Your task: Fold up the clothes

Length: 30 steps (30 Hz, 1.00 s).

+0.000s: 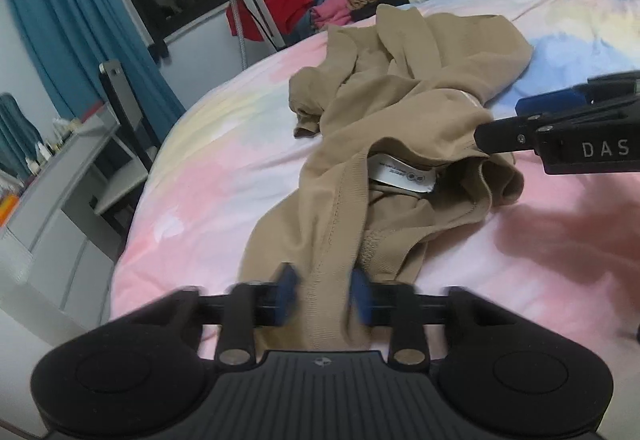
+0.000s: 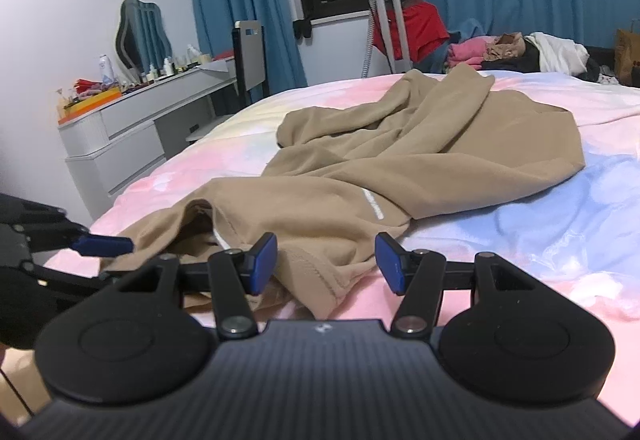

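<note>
While the tan garment point(image 1: 404, 111) lies crumpled across the pastel bed point(image 1: 224, 175), its near hem reaching toward me, my left tongs point(image 1: 325, 294) have a ribbed fold of that hem between their blue pads point(image 1: 286, 288). The picture blurs there, so I cannot tell whether the pads truly press the cloth. My right tongs point(image 2: 326, 260) stand wide open just over another near edge of the garment, gripping nothing.

As I judge it, the risk is a shallow or doubled bite on the left: if I catch only the ribbing or two layers at once, lifting would drag the bundle instead of spreading it. The white label point(image 1: 402, 175) shows the inside is turned out near the collar, so a careless pull could fold it twisted. A mistimed right close may miss the edge.
</note>
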Tool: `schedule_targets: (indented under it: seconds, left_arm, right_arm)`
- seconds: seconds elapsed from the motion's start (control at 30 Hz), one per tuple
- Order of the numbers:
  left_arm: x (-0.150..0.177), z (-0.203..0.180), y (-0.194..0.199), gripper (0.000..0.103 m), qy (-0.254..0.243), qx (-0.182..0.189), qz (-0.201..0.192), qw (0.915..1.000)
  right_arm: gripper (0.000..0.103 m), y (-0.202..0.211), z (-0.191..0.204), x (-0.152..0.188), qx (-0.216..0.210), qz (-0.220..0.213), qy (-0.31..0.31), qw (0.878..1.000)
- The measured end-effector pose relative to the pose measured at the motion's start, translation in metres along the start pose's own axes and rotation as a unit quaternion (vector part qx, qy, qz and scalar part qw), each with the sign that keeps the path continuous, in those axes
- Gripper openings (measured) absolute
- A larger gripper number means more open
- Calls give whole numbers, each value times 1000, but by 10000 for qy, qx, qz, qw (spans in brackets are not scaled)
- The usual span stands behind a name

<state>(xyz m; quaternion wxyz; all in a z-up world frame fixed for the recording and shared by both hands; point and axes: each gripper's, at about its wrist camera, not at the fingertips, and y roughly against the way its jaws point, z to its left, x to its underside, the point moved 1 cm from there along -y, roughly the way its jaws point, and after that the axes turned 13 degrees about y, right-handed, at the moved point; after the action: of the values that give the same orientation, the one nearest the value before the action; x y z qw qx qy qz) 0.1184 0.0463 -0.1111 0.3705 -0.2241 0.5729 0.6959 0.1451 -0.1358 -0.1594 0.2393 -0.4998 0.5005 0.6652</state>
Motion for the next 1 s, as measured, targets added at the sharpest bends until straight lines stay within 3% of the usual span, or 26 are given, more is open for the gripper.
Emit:
schedule_targets:
  seconds: [0.13, 0.27, 0.43, 0.53, 0.57, 0.7, 0.87, 1.0]
  left_arm:
    - [-13, 14, 21, 4, 523, 239, -491, 9971]
    - [-29, 36, 54, 4, 1421, 953, -1132, 9787]
    - [-36, 47, 79, 4, 2007, 1231, -1628, 9581]
    - [-37, 55, 84, 4, 2316, 1175, -1818, 9484]
    - [-37, 59, 85, 4, 2439, 1172, -1877, 9442]
    - [-39, 76, 84, 4, 2849, 1167, -1920, 9318]
    - [-40, 91, 84, 4, 3063, 1195, -1959, 9239]
    - [-38, 101, 87, 4, 3351, 1383, -1998, 9103]
  right_arm:
    - [58, 2, 12, -1, -205, -180, 160, 9995]
    - [57, 0, 29, -4, -393, -390, 464, 9974]
    - [56, -10, 36, -7, 198, -256, 614, 9976]
    - [57, -12, 21, -4, 931, 67, 265, 9953]
    - [57, -11, 14, -3, 1001, 112, 73, 9949]
    - [56, -4, -11, -1, 1073, 256, -604, 9921]
    - [56, 15, -50, -9, 805, -80, -1593, 9839]
    - [55, 26, -74, -14, 1370, -235, -1690, 9758]
